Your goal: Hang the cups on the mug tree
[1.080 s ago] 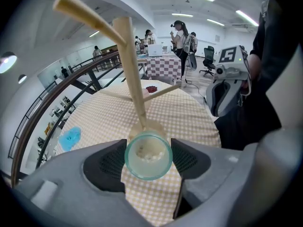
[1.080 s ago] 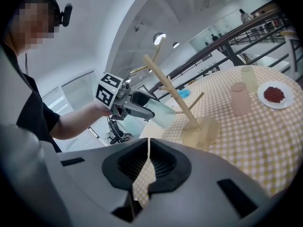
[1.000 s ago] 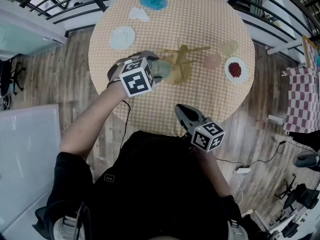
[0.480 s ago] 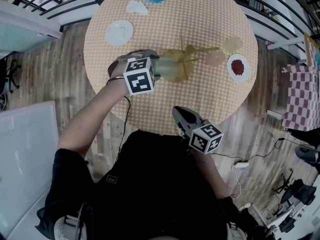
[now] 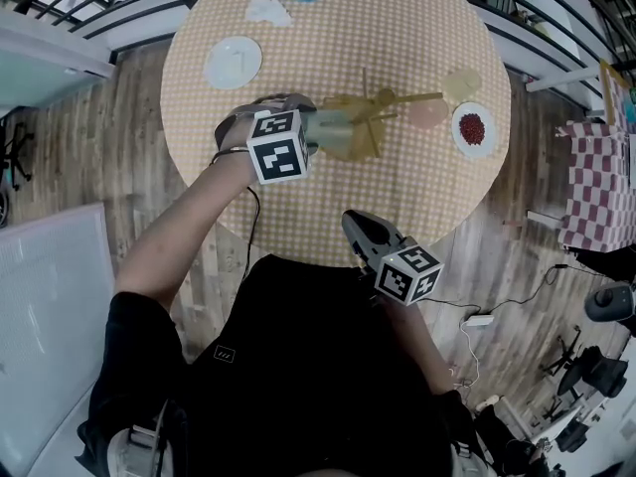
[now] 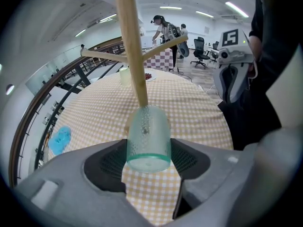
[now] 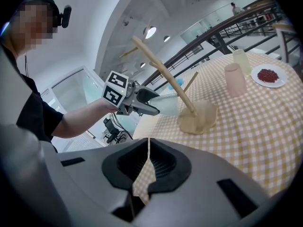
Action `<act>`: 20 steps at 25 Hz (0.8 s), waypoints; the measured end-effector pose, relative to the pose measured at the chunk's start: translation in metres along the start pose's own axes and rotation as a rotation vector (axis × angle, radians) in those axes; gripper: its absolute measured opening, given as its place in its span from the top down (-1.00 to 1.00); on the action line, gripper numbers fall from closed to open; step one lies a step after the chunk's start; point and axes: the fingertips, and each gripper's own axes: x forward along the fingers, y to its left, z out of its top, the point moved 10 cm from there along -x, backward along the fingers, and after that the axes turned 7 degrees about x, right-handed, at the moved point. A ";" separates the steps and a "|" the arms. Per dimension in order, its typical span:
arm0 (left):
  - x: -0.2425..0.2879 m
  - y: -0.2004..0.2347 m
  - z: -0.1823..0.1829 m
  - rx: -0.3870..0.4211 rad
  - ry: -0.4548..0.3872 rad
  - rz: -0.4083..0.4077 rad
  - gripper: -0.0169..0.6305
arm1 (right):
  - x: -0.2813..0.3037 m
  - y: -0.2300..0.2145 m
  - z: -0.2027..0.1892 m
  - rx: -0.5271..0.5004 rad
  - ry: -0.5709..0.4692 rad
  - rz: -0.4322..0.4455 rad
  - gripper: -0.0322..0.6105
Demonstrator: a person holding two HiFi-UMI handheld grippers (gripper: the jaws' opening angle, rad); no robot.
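Cup point(image 6: 148, 138), pinched by the left gripper point(image 6: 148, 164), has sunk and tilted toward the tree point(image 6: 134, 56) (right gripper point(image 7: 147, 167) pressed together, empty), so hanging seems close.

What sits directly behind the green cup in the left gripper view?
The mug tree's wooden post rises just behind the green cup, above the checked tablecloth. The cup covers nearly all of the tree's base.

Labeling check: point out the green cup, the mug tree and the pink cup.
green cup point(image 6: 148, 137), left gripper view, dimpled side wall
mug tree point(image 6: 134, 46), left gripper view, upright post
pink cup point(image 7: 235, 79), right gripper view, side wall
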 end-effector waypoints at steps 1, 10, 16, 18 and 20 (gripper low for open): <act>0.000 0.000 0.000 0.004 -0.003 0.001 0.04 | 0.001 0.000 -0.001 0.002 0.000 -0.001 0.83; -0.012 0.001 -0.007 0.034 -0.035 0.064 0.04 | 0.009 0.008 -0.002 -0.006 -0.007 -0.008 0.83; -0.019 0.000 -0.013 0.045 -0.048 0.074 0.03 | 0.010 0.015 0.000 -0.021 -0.019 -0.019 0.83; -0.024 -0.002 -0.016 0.040 -0.057 0.082 0.03 | 0.009 0.019 0.000 -0.028 -0.023 -0.025 0.83; -0.030 -0.004 -0.017 0.028 -0.075 0.091 0.03 | 0.007 0.023 0.001 -0.035 -0.029 -0.033 0.83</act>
